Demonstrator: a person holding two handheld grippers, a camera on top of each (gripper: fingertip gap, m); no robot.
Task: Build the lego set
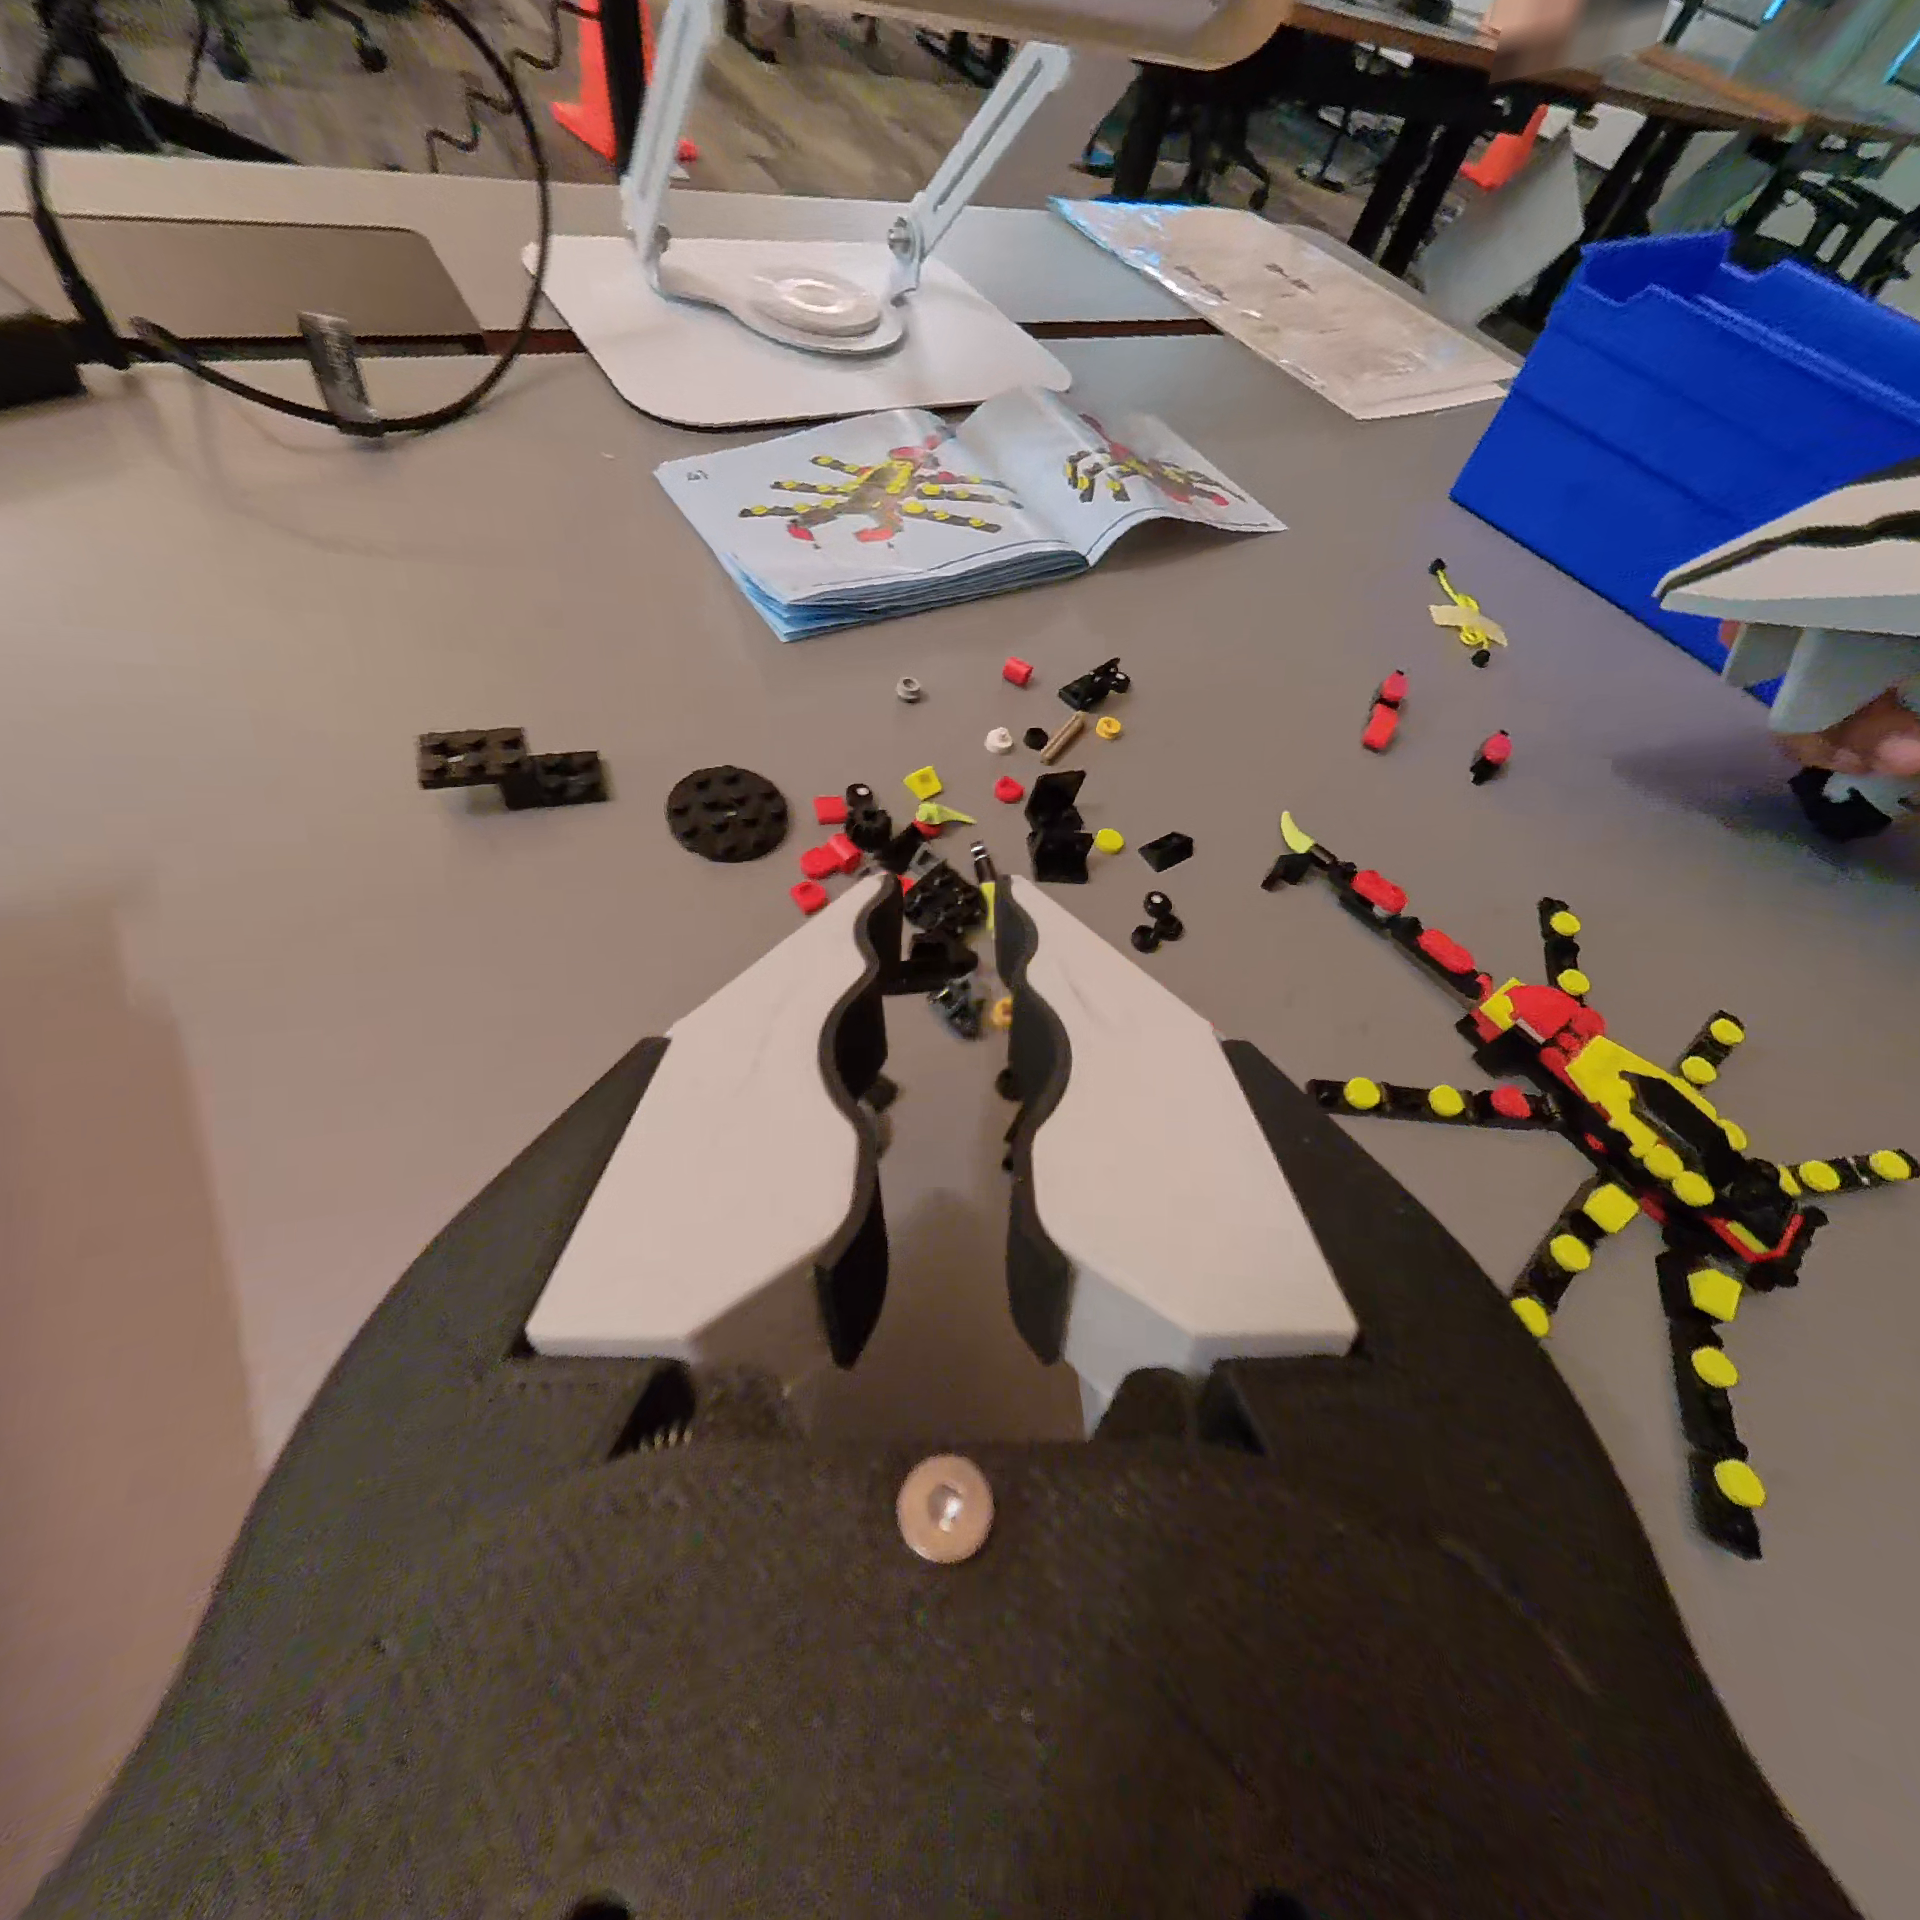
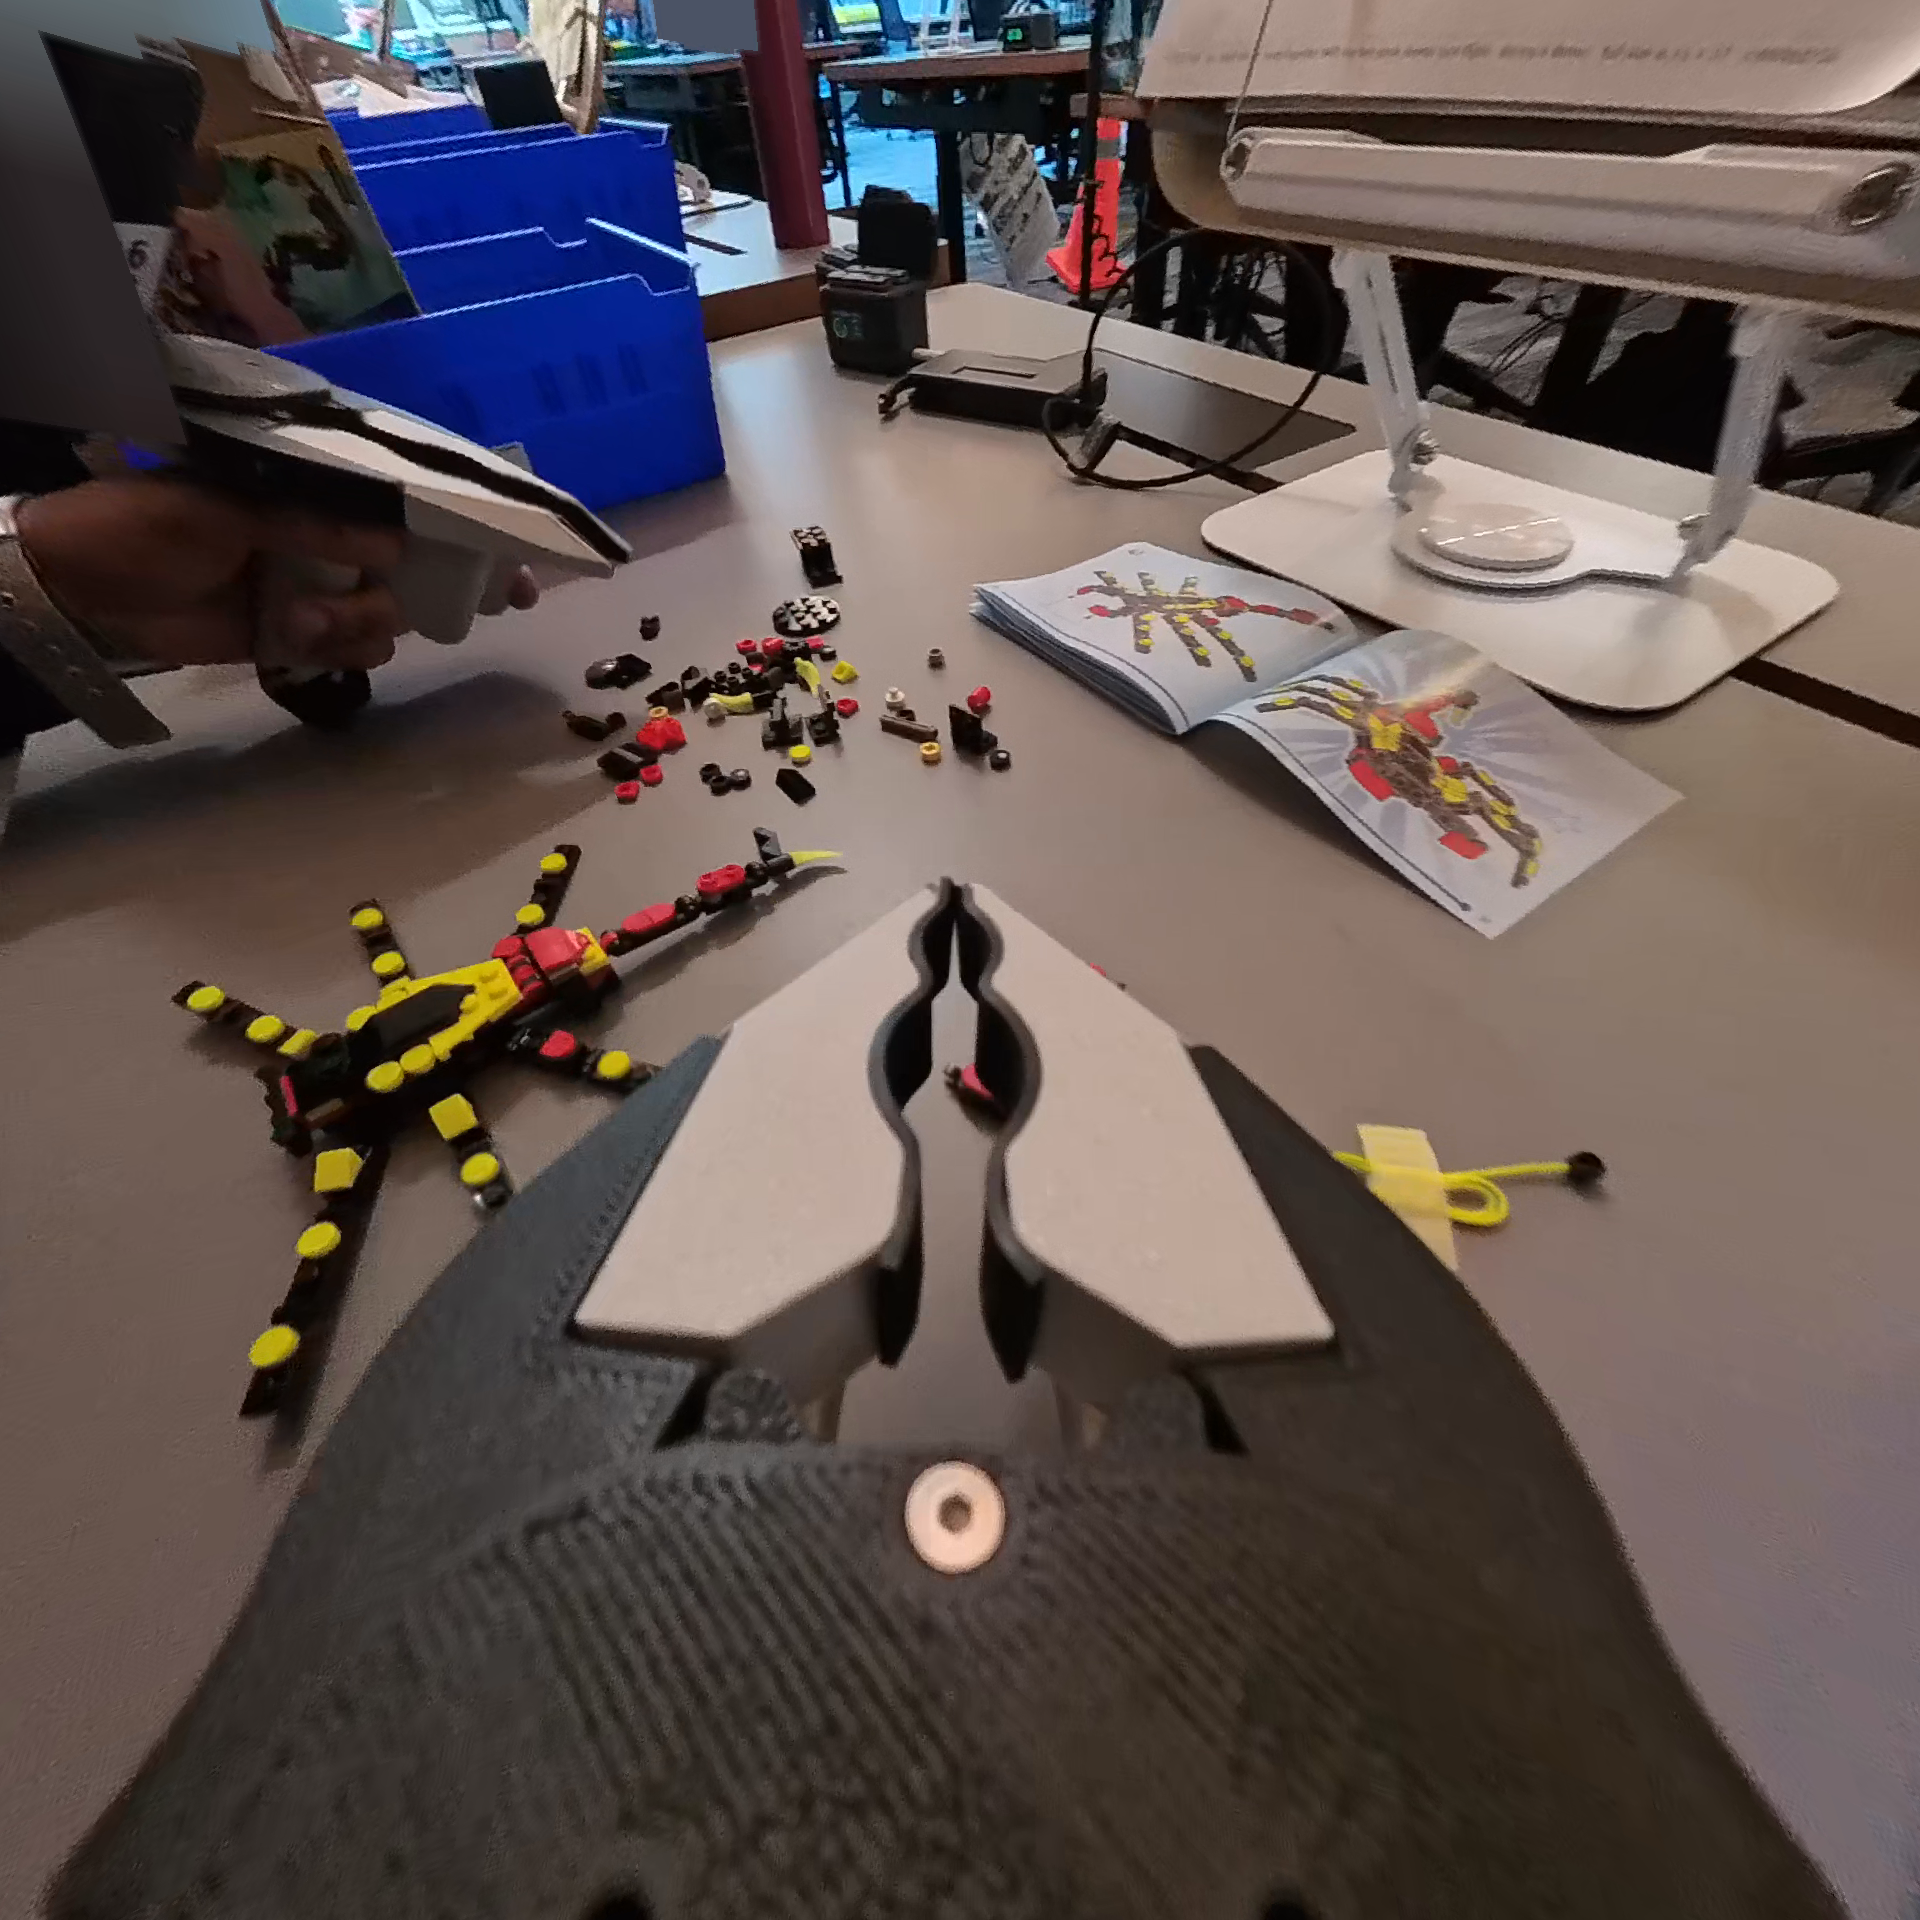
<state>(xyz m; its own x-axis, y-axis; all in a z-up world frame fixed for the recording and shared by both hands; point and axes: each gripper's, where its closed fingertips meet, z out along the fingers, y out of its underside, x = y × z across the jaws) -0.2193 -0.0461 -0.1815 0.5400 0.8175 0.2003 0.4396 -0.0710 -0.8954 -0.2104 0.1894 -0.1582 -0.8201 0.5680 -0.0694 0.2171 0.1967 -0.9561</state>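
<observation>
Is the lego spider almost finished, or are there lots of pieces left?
Partly done. The spider model already has its body, dotted legs and a long tail. The left gripper is open over the loose pieces; the right gripper is shut, apparently empty. Many small pieces still wait beside the open booklet.

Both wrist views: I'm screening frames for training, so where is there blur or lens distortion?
Left wrist view: sharp on the loose bricks, smeared at the top corners, table edge bowed by the wide lens. Right wrist view: booklet crisp, stand above and the frame edges soft.
</observation>
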